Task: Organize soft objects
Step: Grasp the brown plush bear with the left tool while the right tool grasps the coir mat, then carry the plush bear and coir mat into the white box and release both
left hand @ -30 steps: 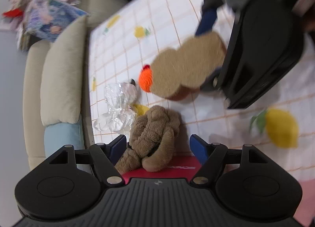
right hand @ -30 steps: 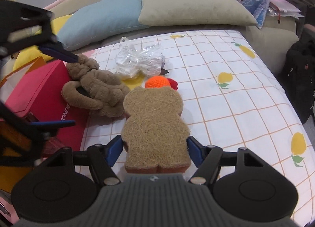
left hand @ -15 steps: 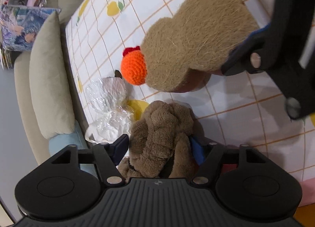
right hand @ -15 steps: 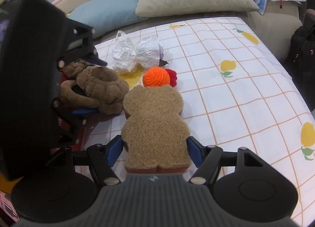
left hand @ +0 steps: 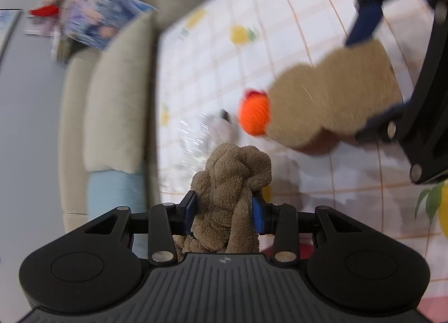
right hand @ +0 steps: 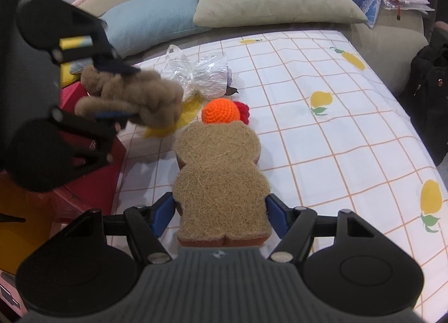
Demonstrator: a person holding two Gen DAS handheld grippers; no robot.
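Note:
My left gripper (left hand: 224,211) is shut on a brown knotted plush (left hand: 229,183) and holds it above the sheet. It shows in the right wrist view too, the plush (right hand: 134,96) lifted over a red box (right hand: 95,171). My right gripper (right hand: 219,215) is shut on a tan bear-shaped sponge (right hand: 221,177), held above the bed. The sponge (left hand: 333,96) and right gripper (left hand: 378,76) also show at the upper right of the left wrist view. An orange crochet ball (right hand: 221,110) with a red piece lies on the sheet just beyond the sponge.
The bed has a white sheet (right hand: 336,132) with a lemon print. A crumpled clear plastic bag (right hand: 201,71) and a yellow item lie near the plush. Blue (right hand: 151,26) and beige (right hand: 268,1) pillows line the back. A black backpack (right hand: 428,79) stands at right.
My left gripper has closed on the brown plush and lifted it off the red box. My right gripper still holds the sponge in about the same place.

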